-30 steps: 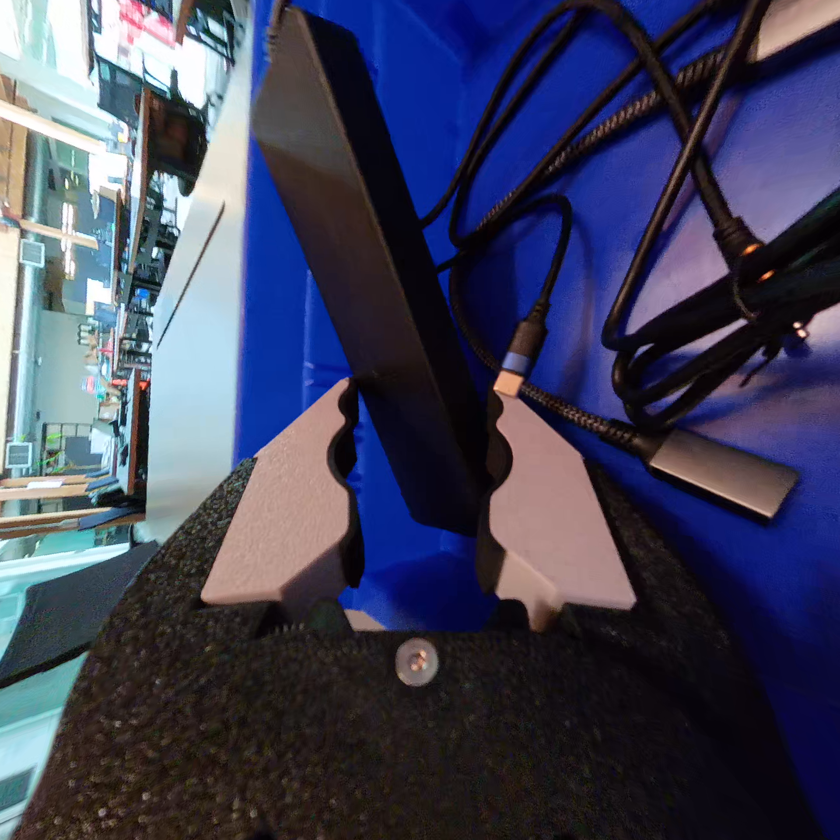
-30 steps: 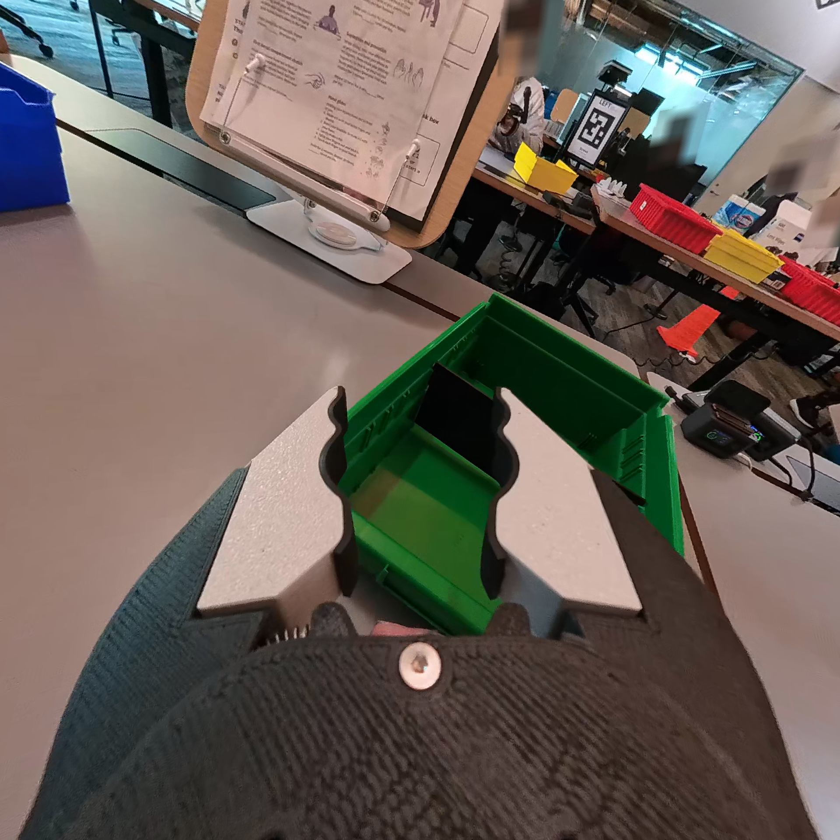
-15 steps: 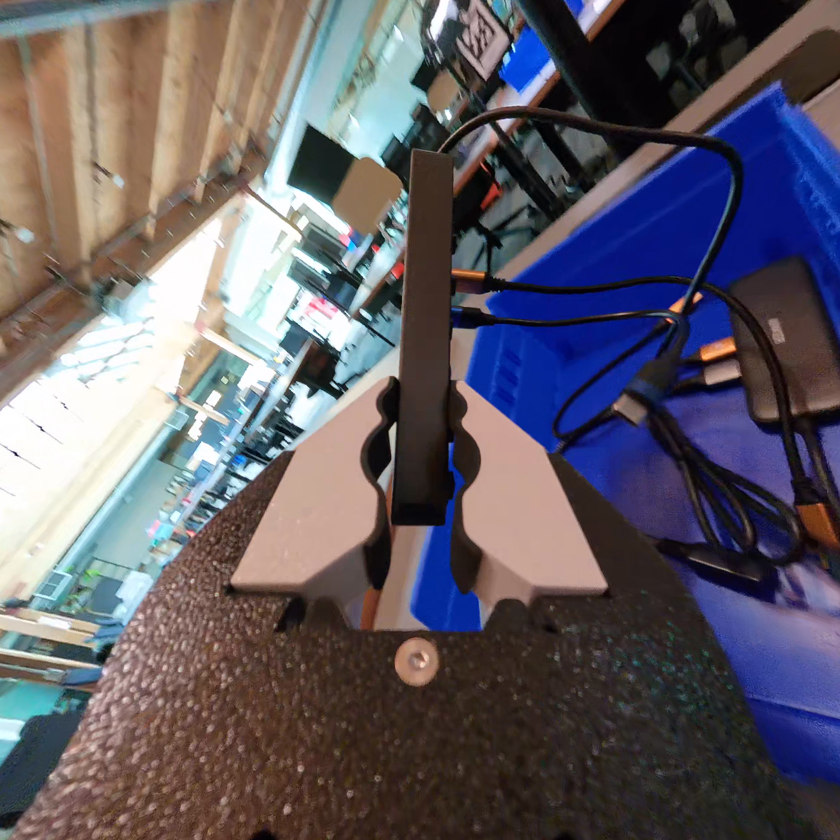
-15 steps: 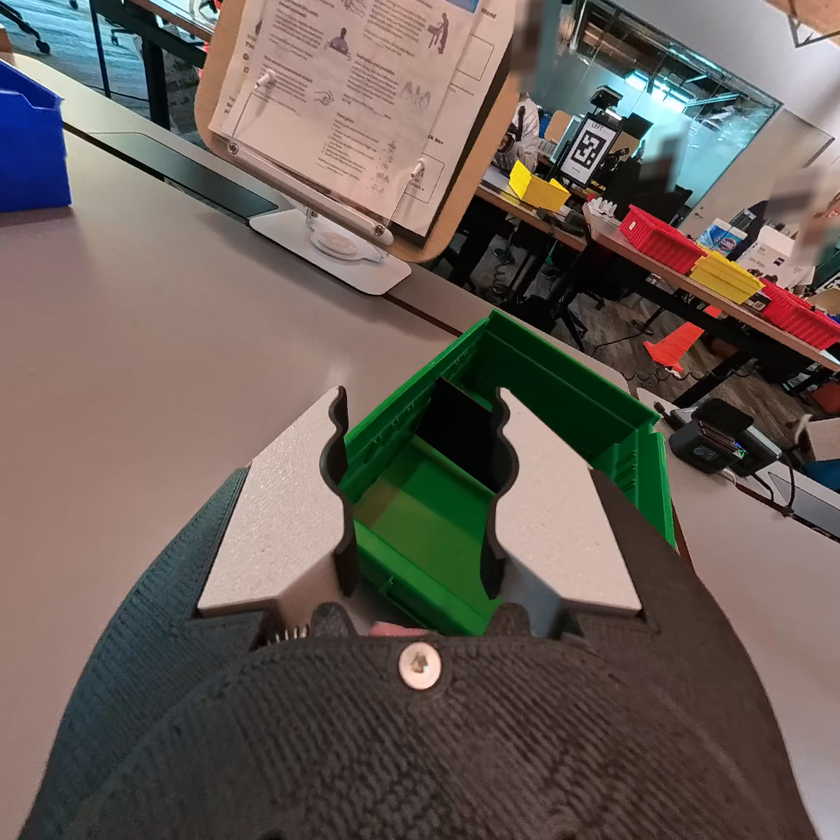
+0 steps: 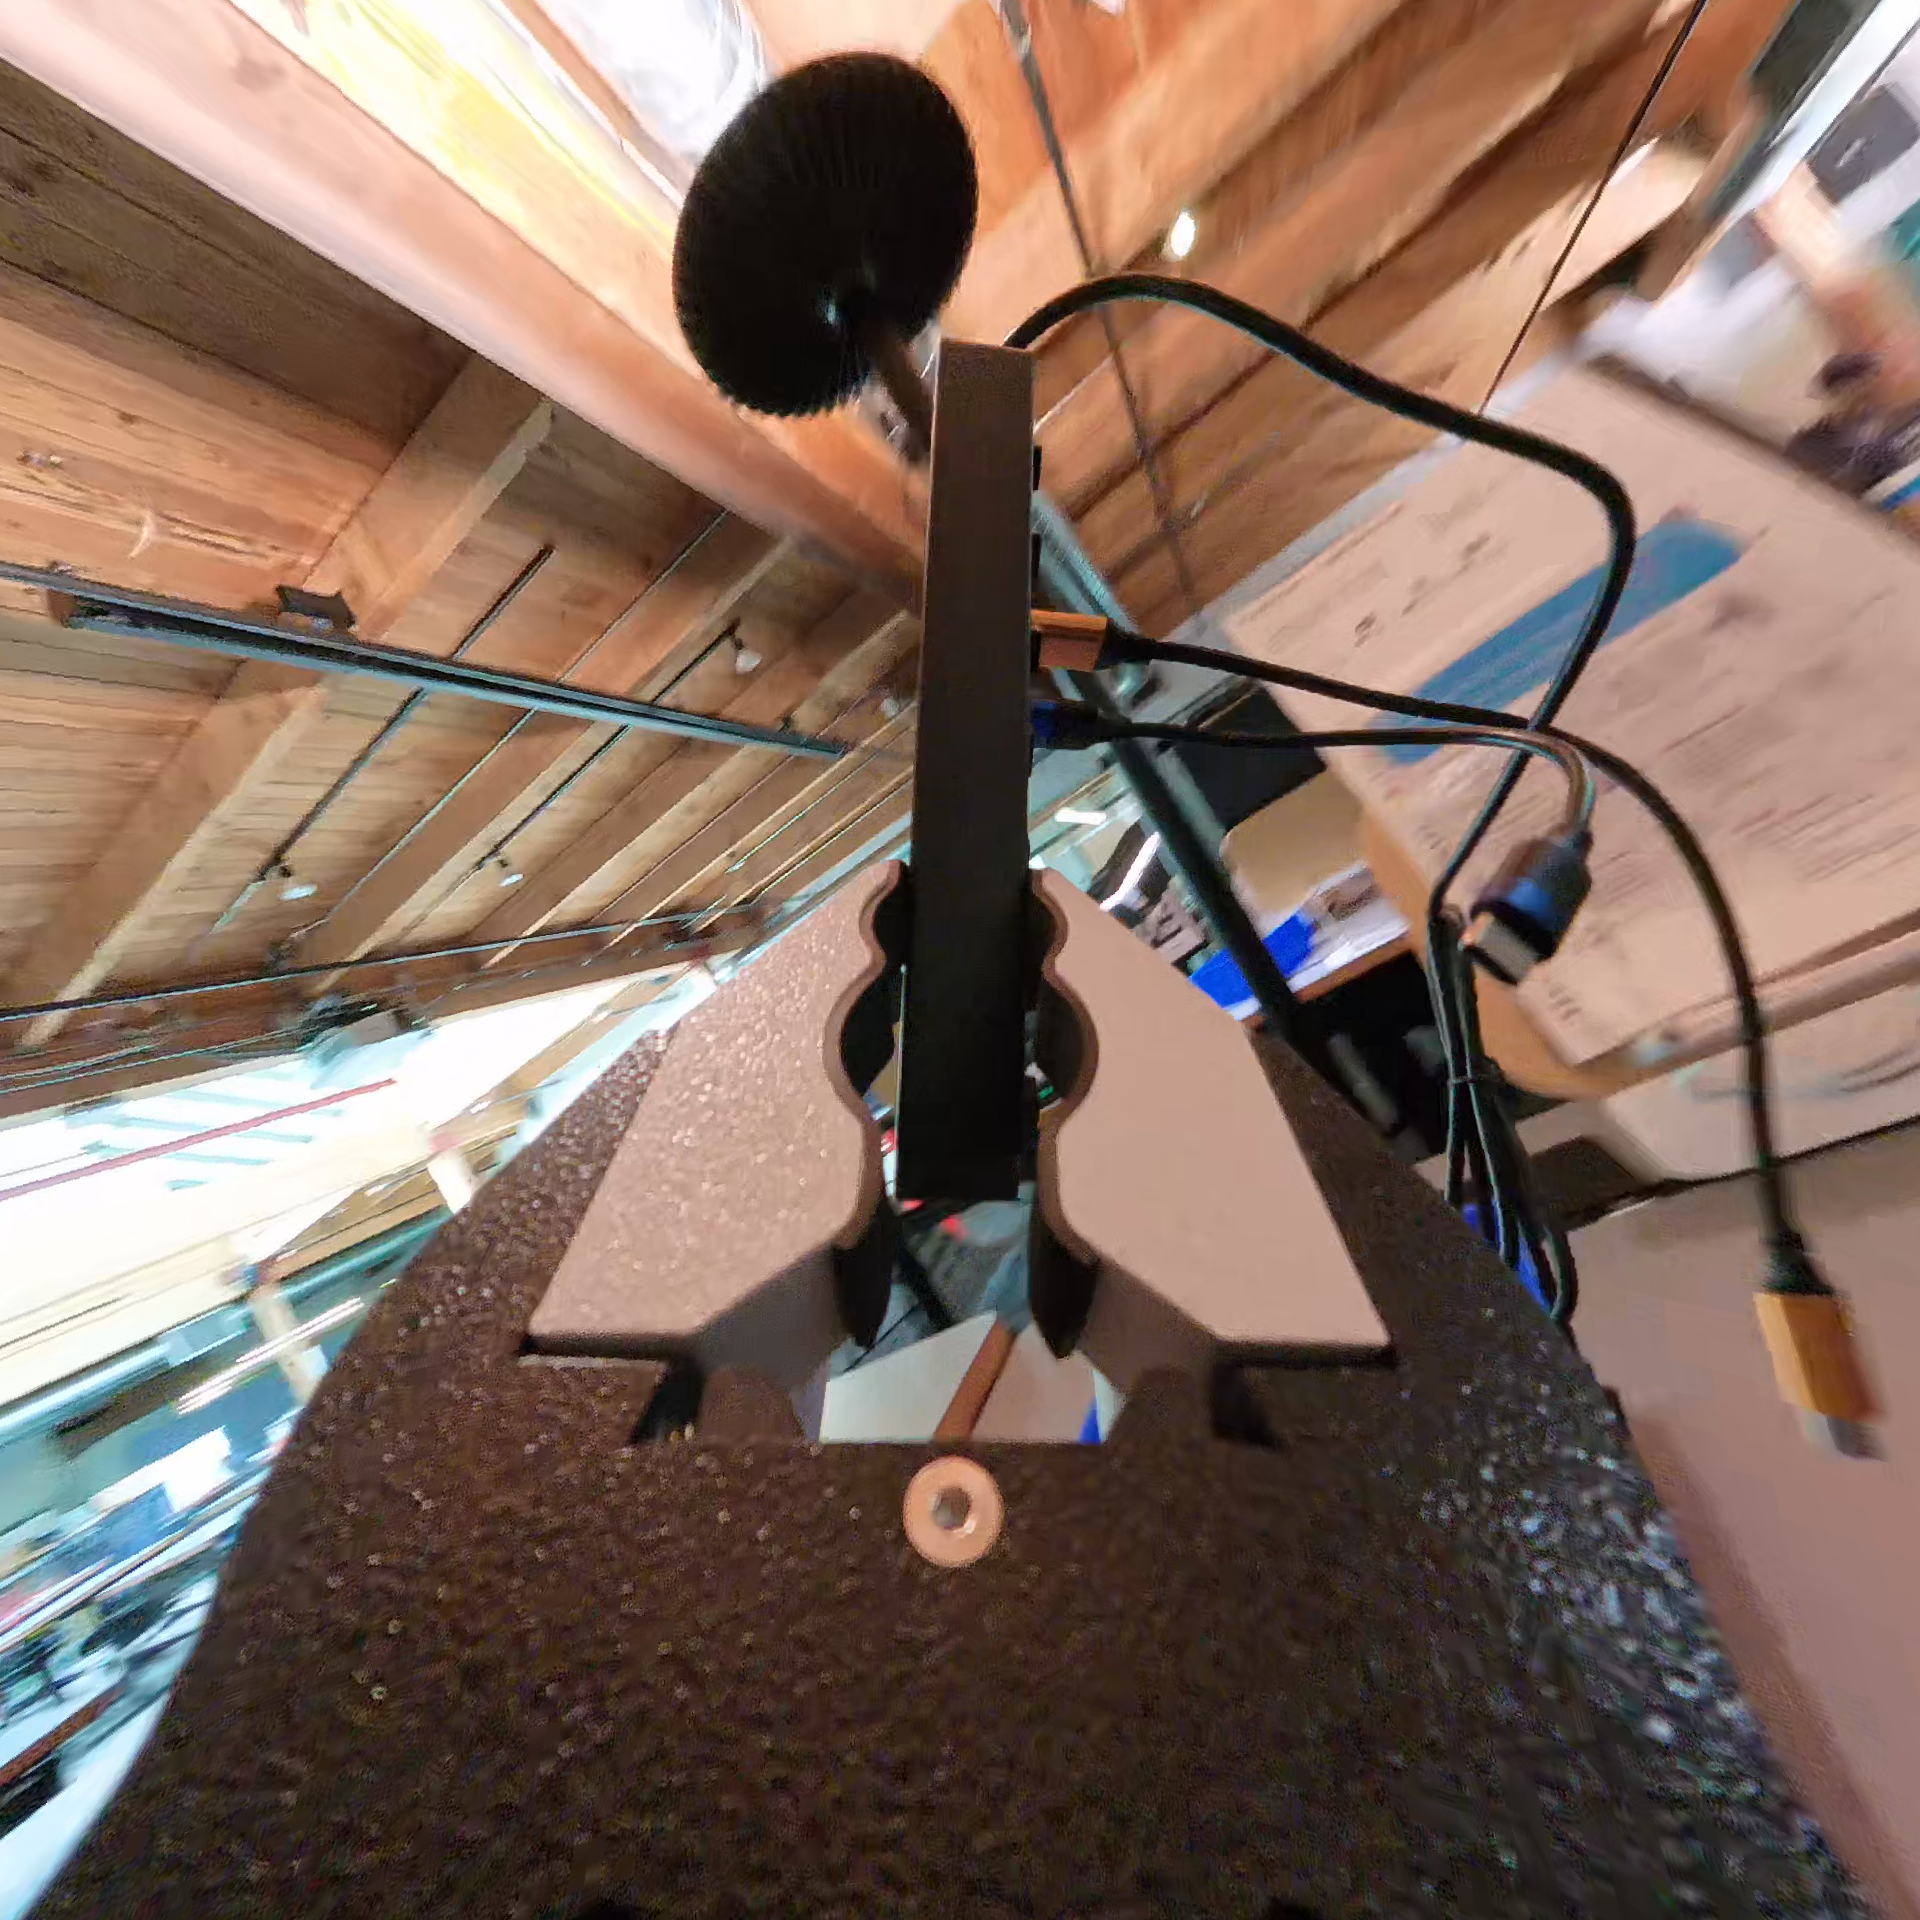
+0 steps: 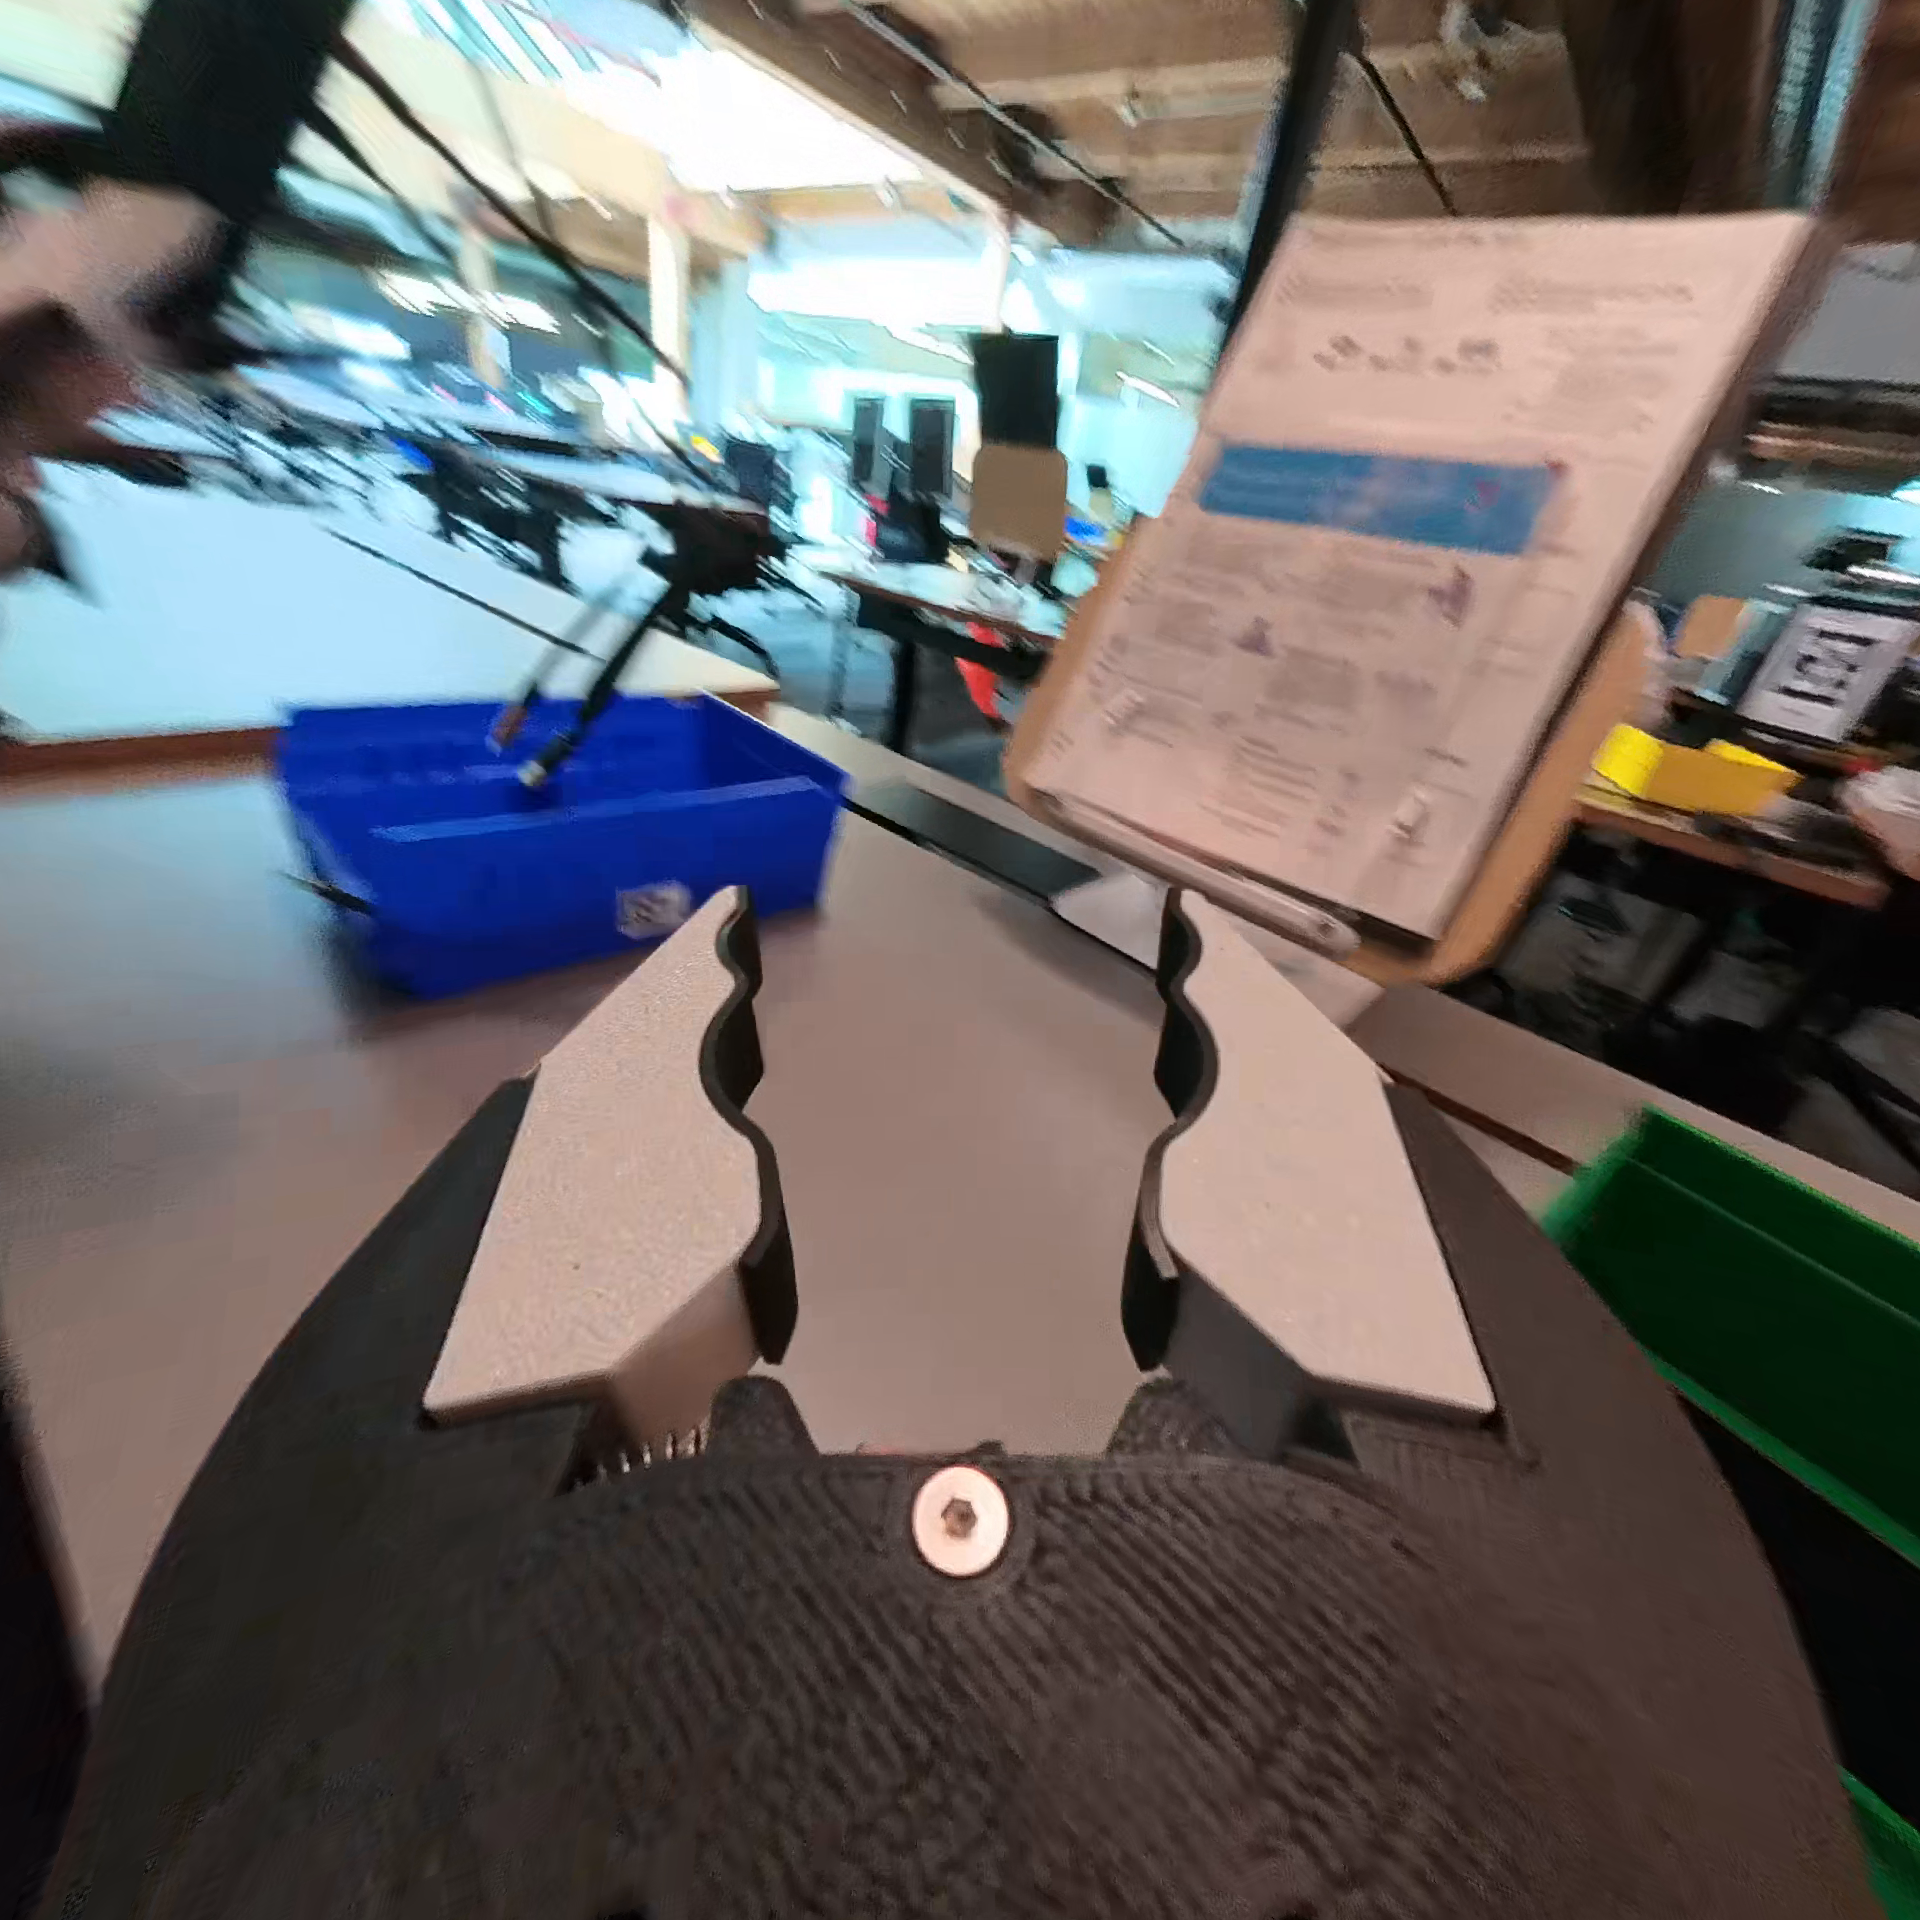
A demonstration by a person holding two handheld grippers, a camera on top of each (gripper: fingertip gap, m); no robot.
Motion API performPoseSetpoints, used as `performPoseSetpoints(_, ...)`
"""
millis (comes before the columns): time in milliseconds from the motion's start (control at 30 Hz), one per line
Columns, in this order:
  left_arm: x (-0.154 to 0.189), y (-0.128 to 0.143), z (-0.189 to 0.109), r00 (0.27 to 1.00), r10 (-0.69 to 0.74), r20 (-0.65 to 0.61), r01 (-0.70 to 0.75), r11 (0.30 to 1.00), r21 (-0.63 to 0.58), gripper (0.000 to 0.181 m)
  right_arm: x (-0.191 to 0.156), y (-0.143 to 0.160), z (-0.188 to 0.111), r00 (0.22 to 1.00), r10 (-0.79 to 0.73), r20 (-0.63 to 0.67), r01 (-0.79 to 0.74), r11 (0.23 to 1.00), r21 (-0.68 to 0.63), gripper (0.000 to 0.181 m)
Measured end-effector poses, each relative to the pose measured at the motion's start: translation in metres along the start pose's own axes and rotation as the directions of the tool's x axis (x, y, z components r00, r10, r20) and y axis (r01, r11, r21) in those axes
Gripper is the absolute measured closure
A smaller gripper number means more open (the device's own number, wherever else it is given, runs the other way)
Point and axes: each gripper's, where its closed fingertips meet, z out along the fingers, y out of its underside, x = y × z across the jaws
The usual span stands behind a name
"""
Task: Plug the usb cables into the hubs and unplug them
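Hub (image 5: 971, 748) upright, lengthwise along gripper (image 5: 966, 1039)

A ceiling of bare wooden beams and planks (image 5: 312, 436) is seen overhead; long grey-brown tabletops (image 6: 935, 1049) are lit by bright windows (image 6: 862, 270).

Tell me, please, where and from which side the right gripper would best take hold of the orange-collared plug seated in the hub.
Probably by its orange collar, the short rigid part standing clear of the hub, rather than the limp cable behind. It juts sideways from the hub's right edge, so the open right gripper would come from that side, along the plug's axis. The left gripper clamps the hub's lower end.
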Motion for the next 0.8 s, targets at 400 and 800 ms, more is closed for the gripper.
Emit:
performPoseSetpoints(400, 0.149, -0.061, -0.023, 0.938, 0.048, -0.344, 0.047, 0.963, 0.264, 0.162, -0.114, -0.080, -0.008, 0.965, -0.019, 0.262, -0.056, 0.959, 0.279, 0.113)
performPoseSetpoints(800, 0.254, -0.094, -0.078, 0.833, 0.441, -0.333, -0.198, 0.801, 0.564, 0.162, -0.044, -0.048, -0.001, 0.938, 0.160, 0.308, -0.277, 0.881, 0.384, 0.094)
